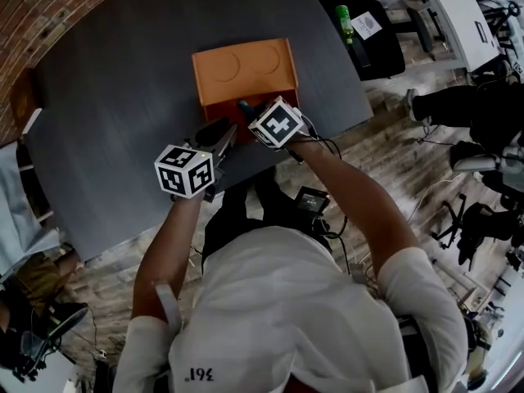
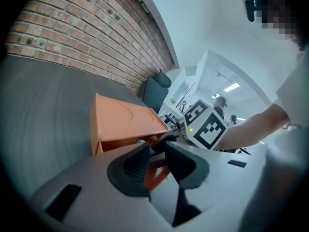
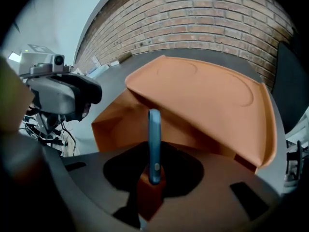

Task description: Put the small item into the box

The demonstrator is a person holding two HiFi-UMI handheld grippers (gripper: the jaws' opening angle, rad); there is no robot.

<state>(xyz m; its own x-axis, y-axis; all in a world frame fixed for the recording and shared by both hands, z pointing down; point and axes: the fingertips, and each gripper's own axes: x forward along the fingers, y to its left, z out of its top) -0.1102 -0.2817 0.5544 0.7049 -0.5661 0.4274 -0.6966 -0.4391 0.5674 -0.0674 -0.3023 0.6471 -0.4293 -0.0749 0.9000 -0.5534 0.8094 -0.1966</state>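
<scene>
The right gripper (image 3: 153, 168) has its fingers closed on a thin blue item (image 3: 154, 129). The item is held edge-on and sticks out past the fingertips, with its tip at the open front of the orange cardboard box (image 3: 203, 95), just under the raised lid's edge. The left gripper (image 2: 156, 153) has its fingers slightly apart beside the box. An orange box flap (image 2: 155, 175) shows in the gap, but I cannot tell whether the pads press on it.

Every view bows at its edges; both gripper views are ringed black. The head view is dim around the bright orange box (image 1: 243, 74). Beyond the box in the left gripper view, ceiling lights (image 2: 231, 87) glare white.
</scene>
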